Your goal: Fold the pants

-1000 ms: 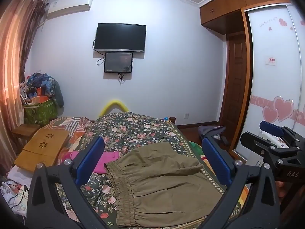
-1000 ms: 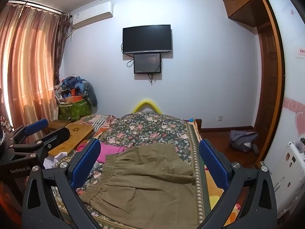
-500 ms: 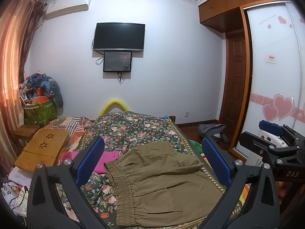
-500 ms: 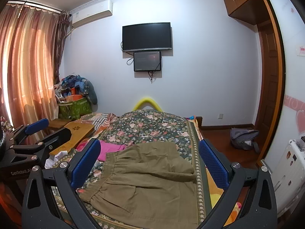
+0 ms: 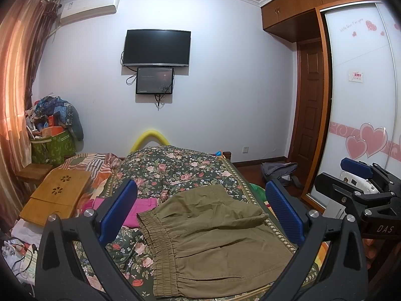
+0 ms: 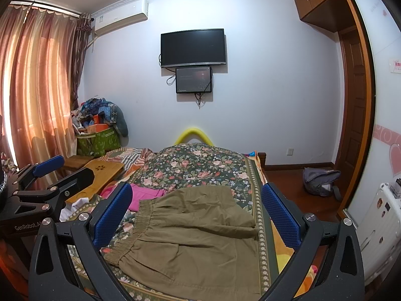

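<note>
Olive-brown pants [image 5: 213,240] lie on the flowered bedspread [image 5: 175,168], folded over, with the elastic waistband at the left. The right wrist view shows the same pants [image 6: 190,240] lower centre. My left gripper [image 5: 200,210] hangs above them, open, with nothing between its blue pads. My right gripper [image 6: 196,210] is likewise open and empty above the pants. Each gripper shows at the edge of the other's view: the right gripper [image 5: 361,178] at the far right, the left gripper [image 6: 45,175] at the far left.
A pink garment [image 5: 140,210] lies just left of the waistband. A wooden lap tray [image 5: 57,195] rests on the bed's left side beside striped bedding. A green bag [image 5: 52,148] piled with clothes stands by the curtain. A grey backpack [image 6: 320,180] sits on the floor near the wardrobe.
Both views have tilted up very slightly; the pants and grippers keep their places and both grippers stay open.
</note>
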Tool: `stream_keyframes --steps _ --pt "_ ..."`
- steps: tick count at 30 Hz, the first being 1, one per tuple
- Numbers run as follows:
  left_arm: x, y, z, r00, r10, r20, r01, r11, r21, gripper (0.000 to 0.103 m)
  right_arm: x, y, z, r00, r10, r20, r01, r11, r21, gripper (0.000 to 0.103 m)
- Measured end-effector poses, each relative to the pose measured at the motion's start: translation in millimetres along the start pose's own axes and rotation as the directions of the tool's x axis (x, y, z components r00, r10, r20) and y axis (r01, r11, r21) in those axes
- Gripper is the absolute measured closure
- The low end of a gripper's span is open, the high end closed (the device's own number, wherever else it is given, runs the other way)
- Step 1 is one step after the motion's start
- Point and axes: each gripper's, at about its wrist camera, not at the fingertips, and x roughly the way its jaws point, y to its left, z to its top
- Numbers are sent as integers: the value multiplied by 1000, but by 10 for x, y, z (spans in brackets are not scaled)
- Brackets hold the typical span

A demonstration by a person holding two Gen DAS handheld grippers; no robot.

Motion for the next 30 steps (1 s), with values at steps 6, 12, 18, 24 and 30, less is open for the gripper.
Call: stream_keyframes --steps 6,12,18,24,30 --pt "-2 -25 -18 1000 1 1 -1 1000 10 0 7 -5 -2 1000 0 -2 0 1000 0 1" --pt "-1 -30 -19 1000 1 -1 -1 1000 8 0 7 -9 -1 1000 1 -3 -1 1000 1 1" --pt "0 -27 -20 1000 1 -2 -1 1000 8 0 7 -10 -1 1000 1 -3 -1 1000 1 1" --pt "-1 -21 -20 1000 2 -2 -2 1000 8 0 7 3 -18 1000 0 -5 0 1000 1 1" --pt "10 -28 -25 1000 3 -5 -3 1000 7 0 11 -1 -14 1000 1 -6 -1 1000 2 1"
